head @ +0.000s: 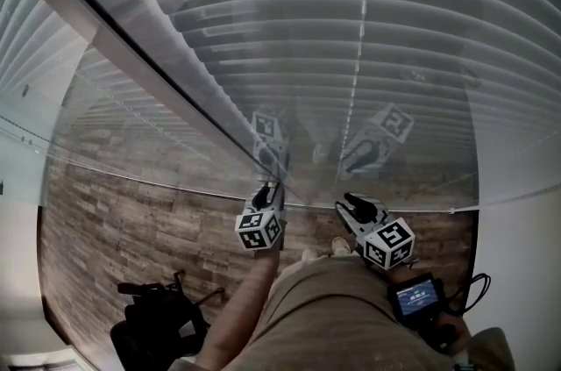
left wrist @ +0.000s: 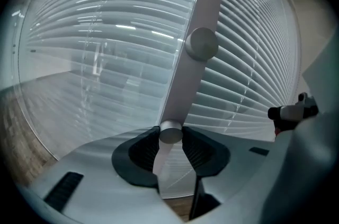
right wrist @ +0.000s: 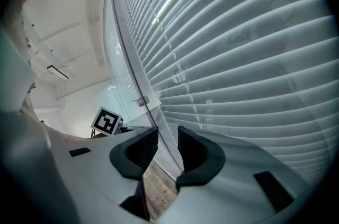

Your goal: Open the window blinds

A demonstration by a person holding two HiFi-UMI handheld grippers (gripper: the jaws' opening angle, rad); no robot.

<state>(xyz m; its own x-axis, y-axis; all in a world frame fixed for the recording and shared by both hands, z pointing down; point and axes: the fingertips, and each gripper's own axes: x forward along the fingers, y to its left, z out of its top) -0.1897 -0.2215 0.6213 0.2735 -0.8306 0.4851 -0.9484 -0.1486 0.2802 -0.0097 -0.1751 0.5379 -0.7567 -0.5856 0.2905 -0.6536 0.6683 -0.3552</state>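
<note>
We are holding the blinds' [left wrist: 254, 85] rod [left wrist: 207, 6] in the left gripper [left wrist: 170, 138].
The left gripper is clamping the rod's lower end, the rod's long axis running up and away from it, slats just beyond. The right gripper [right wrist: 167, 149] is waiting alongside, jaws slightly parted, empty. No readable writing is showing.

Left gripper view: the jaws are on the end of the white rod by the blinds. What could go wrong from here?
The left gripper grips only the bottom tip of the white rod, so a twist or pull could let the rod slip out. The right gripper hangs open and empty close to the glass in front of the blinds and may knock against it.
</note>
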